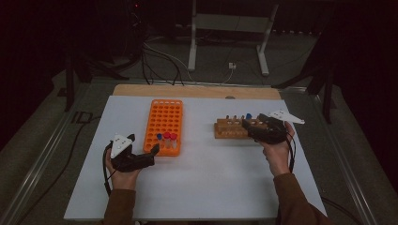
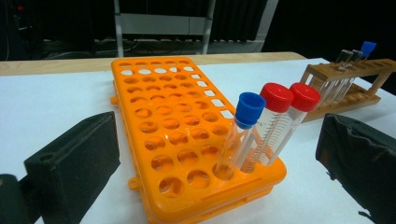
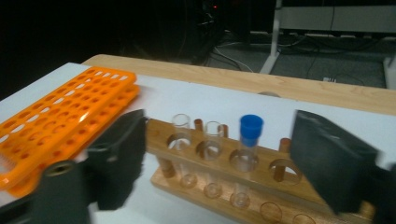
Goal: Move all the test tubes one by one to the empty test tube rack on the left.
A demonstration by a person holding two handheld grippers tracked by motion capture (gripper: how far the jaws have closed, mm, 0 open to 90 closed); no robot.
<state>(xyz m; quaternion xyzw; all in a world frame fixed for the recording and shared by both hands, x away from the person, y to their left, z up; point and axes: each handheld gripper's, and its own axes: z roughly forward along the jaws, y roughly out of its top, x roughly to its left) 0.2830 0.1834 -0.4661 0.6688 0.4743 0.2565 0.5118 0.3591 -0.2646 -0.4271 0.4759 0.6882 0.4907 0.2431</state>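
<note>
An orange tube rack (image 1: 165,117) lies left of centre on the white table. At its near right corner stand one blue-capped tube (image 2: 247,112) and two red-capped tubes (image 2: 278,100). My left gripper (image 1: 142,143) is open just in front of that corner, and its jaws frame the tubes without touching them. A wooden rack (image 1: 227,129) at the right holds two uncapped clear tubes (image 3: 180,135) and a blue-capped tube (image 3: 251,130). My right gripper (image 1: 248,127) is open at the wooden rack's right end, and its jaws straddle those tubes with a gap on each side.
The white table top (image 1: 211,183) rests on a wooden board (image 1: 197,90) that shows along the far edge. Cables and a metal stand's legs (image 1: 192,56) lie on the floor beyond. Most holes in the orange rack (image 2: 159,107) hold nothing.
</note>
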